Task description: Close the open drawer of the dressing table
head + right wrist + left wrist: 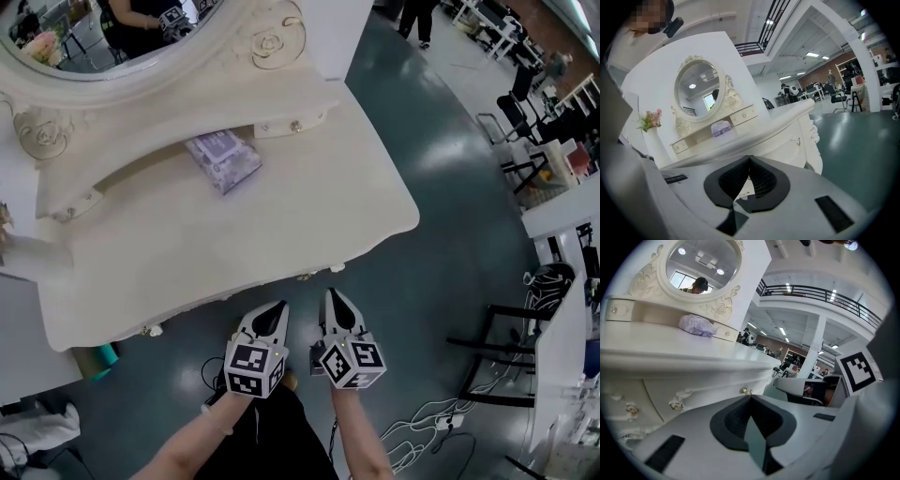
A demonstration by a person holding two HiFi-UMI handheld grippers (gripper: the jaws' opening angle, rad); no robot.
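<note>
Left gripper (pixel 278 309), right gripper (pixel 332 296): each pressed together, nothing between, side by side just off front edge of bench (pixel 309 216). Bench front (pixel 708 387) looks flush. Small drawer (pixel 277 125) under mirror (pixel 94 37) seems to sit proud, so likely open one; not certain.

Risks:
- pushing wrong front
- narrow tips slipping off knob (pixel 296 125)
- off-centre push skewing drawer, jamming it
- reach across top brushing purple packet (pixel 223 159) just beside drawer

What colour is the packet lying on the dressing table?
The packet is pale purple; the head view shows it best.
</note>
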